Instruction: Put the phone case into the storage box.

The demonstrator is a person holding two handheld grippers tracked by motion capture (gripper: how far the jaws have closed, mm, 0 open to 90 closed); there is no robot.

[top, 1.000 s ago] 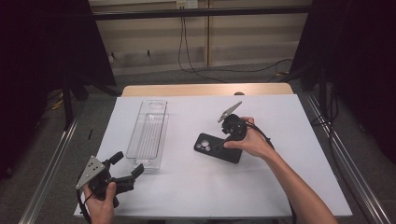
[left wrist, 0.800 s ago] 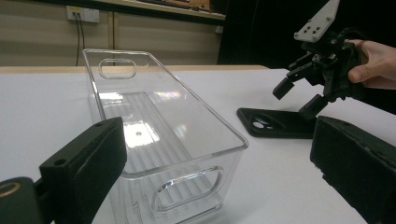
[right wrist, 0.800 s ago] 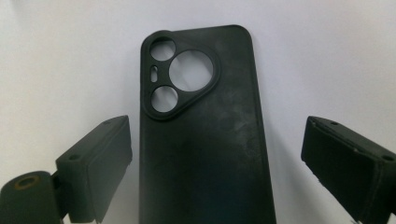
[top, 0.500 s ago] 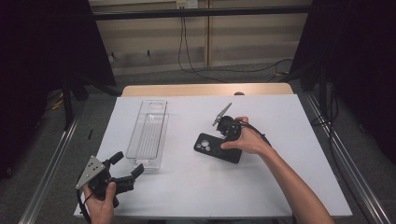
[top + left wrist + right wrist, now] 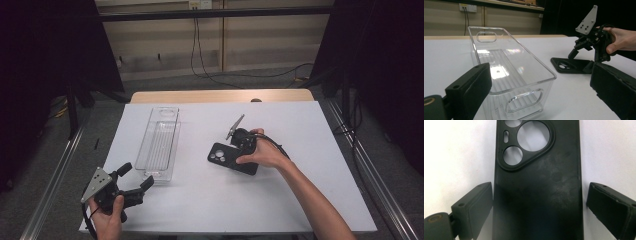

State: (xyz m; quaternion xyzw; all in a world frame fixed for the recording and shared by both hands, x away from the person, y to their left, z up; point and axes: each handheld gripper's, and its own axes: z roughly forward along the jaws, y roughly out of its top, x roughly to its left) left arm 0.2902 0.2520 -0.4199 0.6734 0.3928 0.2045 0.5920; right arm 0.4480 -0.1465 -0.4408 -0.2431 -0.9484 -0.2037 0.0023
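**Inspector A:** Nearest the person, what did you record?

**Inspector B:** The left tool (image 5: pixel 134 178) was held low at the near left corner of the white worktop (image 5: pixel 310 200), jaws spread wide with nothing between them. Its own view looked past both jaws at the clear plastic bin (image 5: pixel 509 72).

**Inspector A:** And that bin?

**Inspector B:** It lay lengthwise on the worktop just beyond the left tool, upright, with nothing in it that I could see.

**Inspector A:** Farther out?

**Inspector B:** The black phone case (image 5: pixel 231 158) lay flat near the worktop's centre, camera cut-outs facing up, well apart from the bin. The right tool (image 5: pixel 539 207) pointed down over it. Its jaws had just been opening a little and straddled the case's lower half. The left pad sat against the edge or just beside it; a gap showed at the right pad, so the case was not clamped.
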